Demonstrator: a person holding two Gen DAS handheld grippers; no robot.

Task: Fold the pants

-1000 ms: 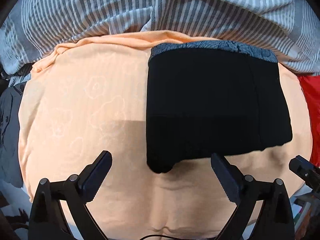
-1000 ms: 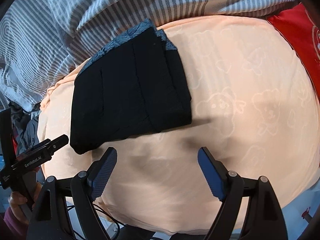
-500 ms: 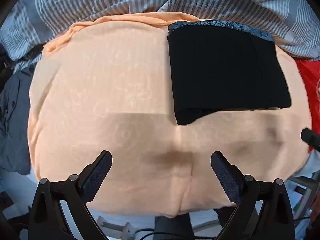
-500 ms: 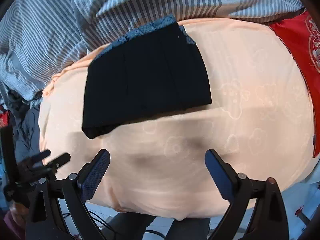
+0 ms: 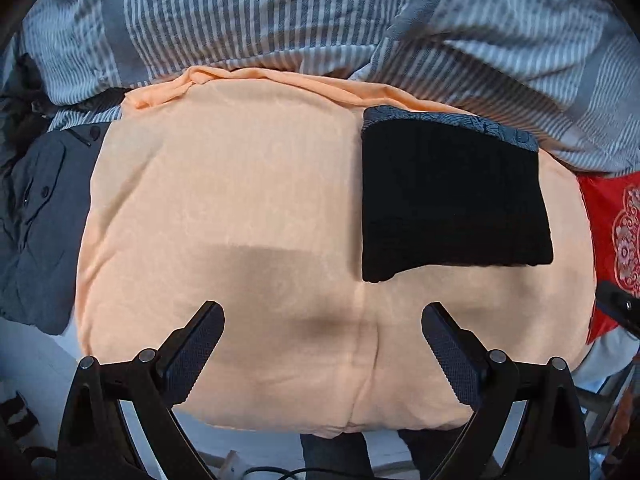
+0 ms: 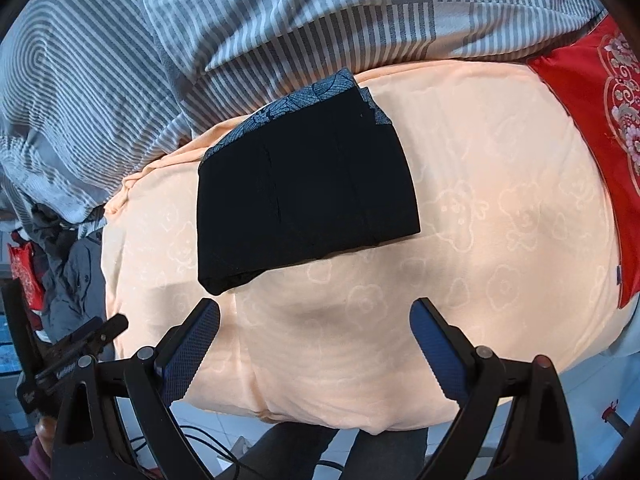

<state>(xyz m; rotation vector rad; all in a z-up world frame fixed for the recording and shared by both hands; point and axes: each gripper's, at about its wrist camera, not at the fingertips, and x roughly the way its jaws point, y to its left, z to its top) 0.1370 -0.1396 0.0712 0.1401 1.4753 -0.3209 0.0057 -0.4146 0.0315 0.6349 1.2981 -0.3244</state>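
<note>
The black pants [image 5: 452, 204] lie folded into a compact rectangle on the peach blanket [image 5: 240, 200], with a blue patterned waistband along the far edge. In the right wrist view the folded pants [image 6: 304, 196] sit left of centre on the blanket [image 6: 500, 200]. My left gripper [image 5: 322, 316] hangs open above the blanket's near part, left of and below the pants, holding nothing. My right gripper [image 6: 314, 312] is open too, high over the blanket just in front of the pants. The left gripper's tip [image 6: 108, 326] shows at the lower left of the right wrist view.
A grey and white striped duvet [image 5: 320, 20] is heaped behind the blanket. A red embroidered cushion [image 6: 608, 128] lies at the right. Dark grey clothes [image 5: 36, 220] are piled at the left edge. The person's legs [image 6: 340, 452] and white floor show below the bed edge.
Both grippers have risen away from the folded pants, so the pants look smaller and farther. The left gripper also drifted left, shifting the pants toward the right of its view.
</note>
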